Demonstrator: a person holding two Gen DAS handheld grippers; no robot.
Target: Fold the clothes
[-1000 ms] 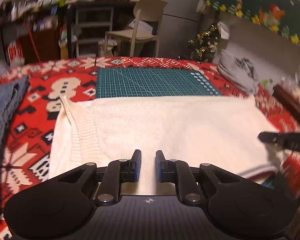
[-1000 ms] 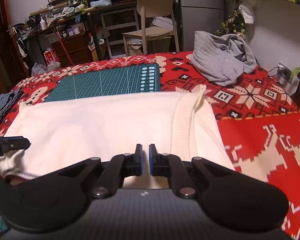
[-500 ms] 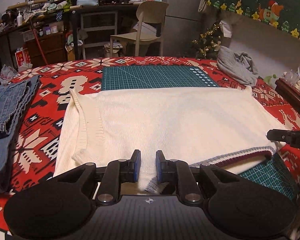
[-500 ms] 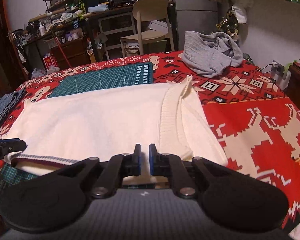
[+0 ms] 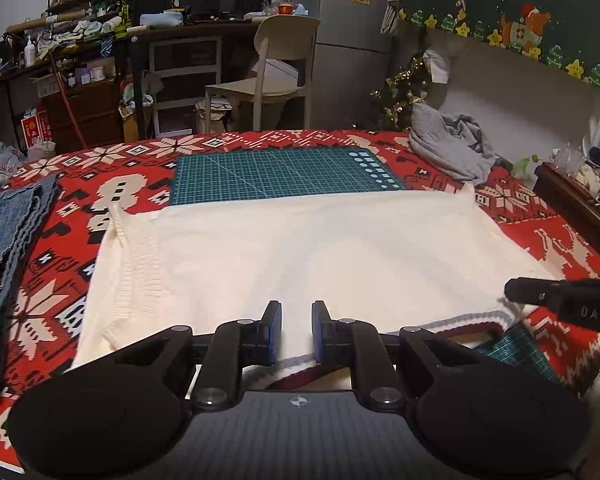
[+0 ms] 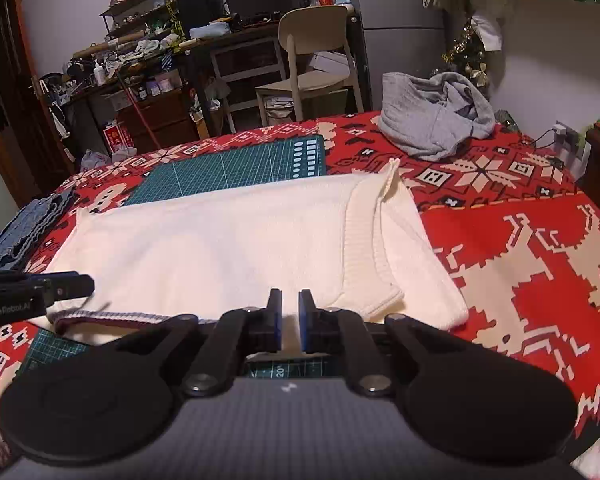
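Observation:
A cream knit sweater [image 5: 320,256] lies spread flat across the red patterned tablecloth [image 5: 60,264]. Its near hem [image 5: 460,320], striped grey and maroon, is raised off the table and hangs between my two grippers. My left gripper [image 5: 296,332] is shut on the hem near the sweater's left side. My right gripper [image 6: 290,320] is shut on the same edge near the ribbed armhole [image 6: 364,248]. Each gripper's tip shows in the other view: the right gripper [image 5: 516,292] at that view's right edge, the left gripper [image 6: 80,285] at that view's left edge.
A green cutting mat [image 5: 280,172] lies beyond the sweater, and a second mat [image 5: 516,348] shows under the lifted hem. A crumpled grey garment [image 6: 432,120] sits at the far right, folded jeans [image 5: 4,232] at the left. A chair [image 5: 276,64] and cluttered desk stand behind.
Both grippers have drawn back toward the near edge with the sweater's edge. The striped hem and the green mat beneath it have come into view.

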